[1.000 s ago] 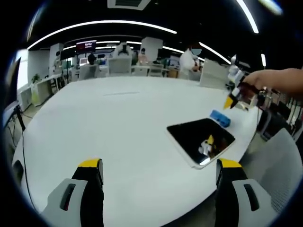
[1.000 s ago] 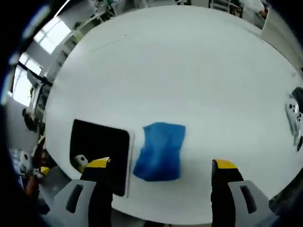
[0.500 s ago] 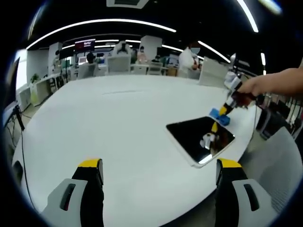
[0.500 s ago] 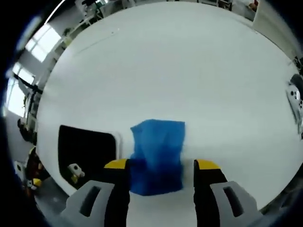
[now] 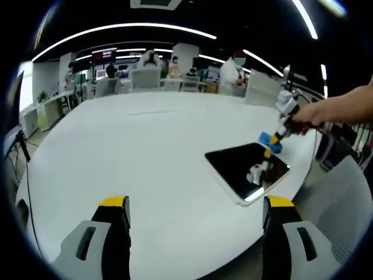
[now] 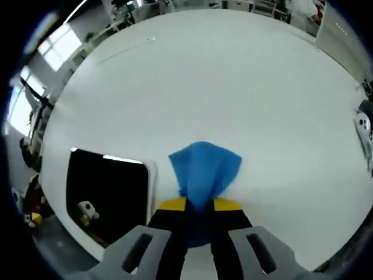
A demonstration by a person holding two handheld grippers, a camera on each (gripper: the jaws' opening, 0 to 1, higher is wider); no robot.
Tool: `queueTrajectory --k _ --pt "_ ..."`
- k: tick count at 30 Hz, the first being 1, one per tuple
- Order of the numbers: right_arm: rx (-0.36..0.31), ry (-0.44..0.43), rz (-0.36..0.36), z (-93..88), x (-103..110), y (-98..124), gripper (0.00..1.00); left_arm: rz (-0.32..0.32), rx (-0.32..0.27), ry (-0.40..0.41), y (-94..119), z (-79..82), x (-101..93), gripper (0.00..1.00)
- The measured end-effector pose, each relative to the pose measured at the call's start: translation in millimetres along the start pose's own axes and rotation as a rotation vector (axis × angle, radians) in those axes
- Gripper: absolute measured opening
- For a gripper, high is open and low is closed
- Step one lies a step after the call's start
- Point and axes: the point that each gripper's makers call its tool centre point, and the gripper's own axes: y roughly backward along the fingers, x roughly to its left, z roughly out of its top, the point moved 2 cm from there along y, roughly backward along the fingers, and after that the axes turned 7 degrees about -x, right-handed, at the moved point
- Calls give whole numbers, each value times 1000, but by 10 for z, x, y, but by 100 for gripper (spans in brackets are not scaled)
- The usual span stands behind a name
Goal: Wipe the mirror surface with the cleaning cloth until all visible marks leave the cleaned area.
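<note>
1. A large round white table [image 5: 145, 151] stands in an open office with desks and chairs behind it.
2. The left gripper [image 5: 192, 224] hovers over the near table edge, its jaws spread wide with nothing between them.
3. Ahead and to its right lies the mirror [image 5: 246, 169], dark and flat on the table.
4. The right gripper [image 6: 200, 211] has its jaws pinched on the blue cleaning cloth [image 6: 205, 169], just right of the mirror [image 6: 108, 192].

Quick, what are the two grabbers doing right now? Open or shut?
Left gripper: open, holding nothing, above the white table.
Right gripper: shut on the blue cloth, beside the mirror.
</note>
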Motion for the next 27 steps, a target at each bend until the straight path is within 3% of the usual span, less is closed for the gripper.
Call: queueTrajectory --k 6,8,10,12,13,15,16,17,22,27 --pt "6 -129 -11 20 -38 7 8 -10 5 -1 -13 -2 -13 96" --pt "12 -130 -7 35 -44 8 8 -25 -24 1 -29 50 -41 99" --pt "10 -136 4 24 -44 24 7 -30 -12 -22 -14 15 -59 99" --pt "15 -153 10 33 -45 24 7 9 -20 -60 -18 53 29 99" --pt "23 -170 11 39 -44 24 7 -1 -33 -49 -29 80 9 100" --pt "45 -191 16 45 -44 16 7 -51 1 -61 -38 13 -84 100" --pt "47 -199 18 46 -42 23 7 -48 48 -69 -36 -53 -86 99" --pt "50 -217 22 55 -30 42 7 -41 53 -77 -40 -58 -76 99" --pt "63 -196 25 87 -10 76 7 -50 42 -68 -47 -46 -86 99" --pt "72 -271 53 127 112 131 7 -37 36 -48 -49 -43 -52 99"
